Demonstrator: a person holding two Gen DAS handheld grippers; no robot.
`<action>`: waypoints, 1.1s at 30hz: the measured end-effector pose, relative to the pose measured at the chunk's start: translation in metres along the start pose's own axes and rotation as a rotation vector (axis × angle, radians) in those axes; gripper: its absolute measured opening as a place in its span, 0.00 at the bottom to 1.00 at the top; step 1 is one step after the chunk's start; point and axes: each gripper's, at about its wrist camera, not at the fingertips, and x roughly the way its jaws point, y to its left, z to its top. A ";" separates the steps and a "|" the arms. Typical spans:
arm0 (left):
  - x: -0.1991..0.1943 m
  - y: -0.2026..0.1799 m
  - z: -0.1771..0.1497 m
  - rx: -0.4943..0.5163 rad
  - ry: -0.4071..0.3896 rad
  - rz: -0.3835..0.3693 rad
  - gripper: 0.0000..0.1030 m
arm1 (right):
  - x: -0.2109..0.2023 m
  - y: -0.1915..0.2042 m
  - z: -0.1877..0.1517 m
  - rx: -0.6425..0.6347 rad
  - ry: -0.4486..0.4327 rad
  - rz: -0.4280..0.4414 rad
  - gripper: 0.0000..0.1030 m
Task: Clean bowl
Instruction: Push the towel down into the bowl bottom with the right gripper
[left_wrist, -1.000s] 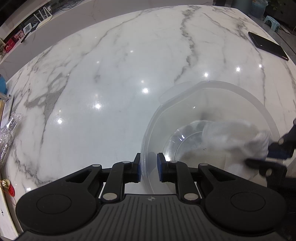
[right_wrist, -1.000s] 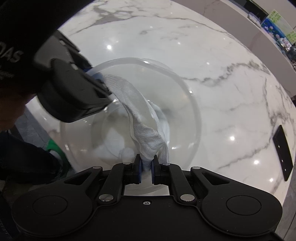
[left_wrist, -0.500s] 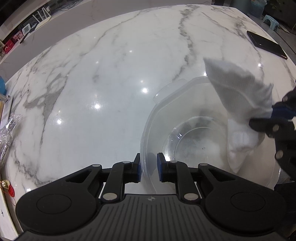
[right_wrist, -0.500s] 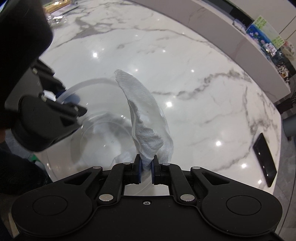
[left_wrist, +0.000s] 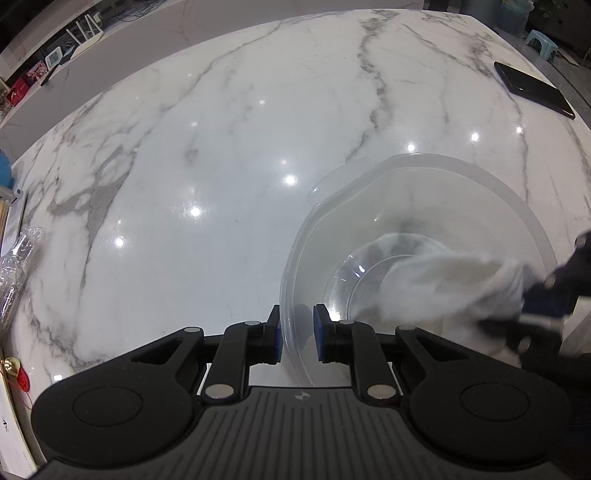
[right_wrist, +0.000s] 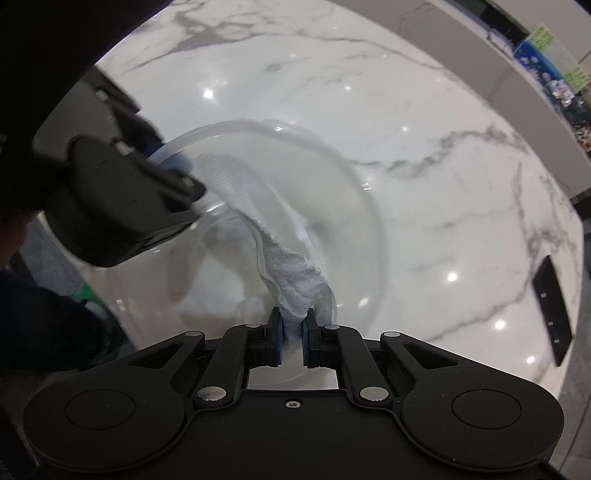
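**Cloth down inside the clear bowl, both grippers loaded**

I'm looking thru the left wrist cam: my left gripper (left_wrist: 297, 334) is pinching the near rim of the clear bowl (left_wrist: 417, 236), one blue pad outside the wall, the other inside, so the fingers (left_wrist: 274, 334) are closed on that thin wall w/ only the plastic between them. The bowl is sitting on the white marble table (left_wrist: 221, 166), toward the right side of this view. It looks like a second clear rim is peeking out behind it, but I can't tell if that's a separate piece.

My right gripper (right_wrist: 291, 334) is clamping a bunched white cloth (right_wrist: 291, 273); the fingers (right_wrist: 276, 341) are squeezed nearly together w/ the cloth wad in the gap. The cloth is trailing fwd from the pads down into the bowl (right_wrist: 354, 192), lying along the inner wall and reaching toward the left gripper (right_wrist: 122, 199) at the far rim. In the left cam the cloth (left_wrist: 450, 288) is blurred, spread over the bowl's bottom, w/ the right gripper (left_wrist: 546, 306) coming in from the right edge.

A black phone (left_wrist: 533, 90) is lying flat near the table's far right corner, well apart from the bowl. Some crinkled clear wrap (left_wrist: 14, 269) is sitting at the table's left edge.
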 end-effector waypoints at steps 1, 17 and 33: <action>0.000 0.000 0.000 -0.001 0.000 0.001 0.15 | 0.000 0.000 0.001 0.011 0.002 0.021 0.07; 0.000 0.002 -0.001 0.006 -0.001 0.000 0.15 | -0.014 0.009 0.010 0.106 -0.023 0.308 0.08; 0.000 0.000 0.000 0.005 0.000 0.001 0.15 | -0.008 0.003 0.005 0.038 0.042 0.208 0.08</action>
